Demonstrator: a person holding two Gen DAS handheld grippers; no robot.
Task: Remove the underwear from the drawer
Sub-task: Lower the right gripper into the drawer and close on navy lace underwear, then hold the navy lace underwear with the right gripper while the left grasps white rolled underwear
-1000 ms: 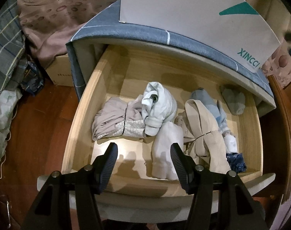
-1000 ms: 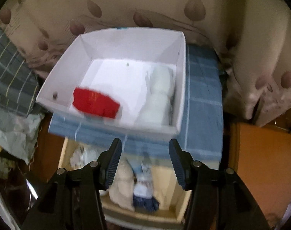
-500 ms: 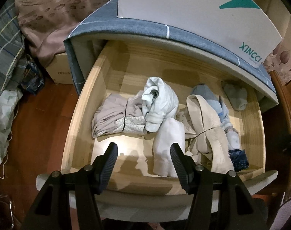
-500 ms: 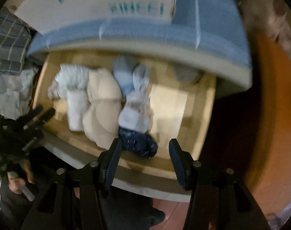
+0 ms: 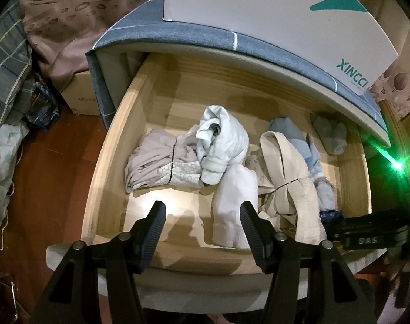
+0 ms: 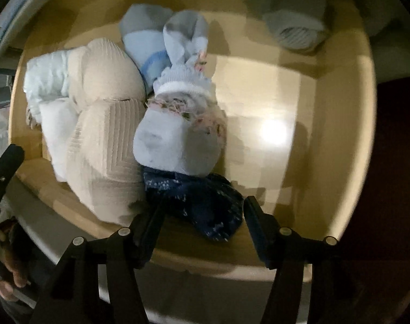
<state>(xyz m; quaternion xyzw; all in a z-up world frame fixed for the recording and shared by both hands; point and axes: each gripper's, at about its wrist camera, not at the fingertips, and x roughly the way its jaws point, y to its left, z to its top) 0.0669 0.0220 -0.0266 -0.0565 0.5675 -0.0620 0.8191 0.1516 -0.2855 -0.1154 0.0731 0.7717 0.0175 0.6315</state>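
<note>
Our right gripper [image 6: 202,213] points steeply down over the front right part of the open pale wooden drawer [image 6: 326,124]; jaws are opening, pads clear of cloth. Directly between and just beyond its fingertips lies the dark navy speckled bundle of underwear [image 6: 205,205], crumpled, long axis roughly slanting from ahead-left to near-right of the tool. We can't tell which end is the waistband.

Just past that bundle sits a pale blue rolled sock pair with a floral frilled cuff [image 6: 178,135], long axis running away from the tool. Left of the jaws is a cream ribbed folded garment [image 6: 105,140], touching both.

Our left gripper [image 5: 202,216] hangs wide over the drawer's front edge, holding nothing. A white folded sock pair [image 5: 232,202] lies just ahead by its right finger, lengthwise away from us. Farther right, the navy bundle shows at the front corner, beside the other tool's black body.
</note>
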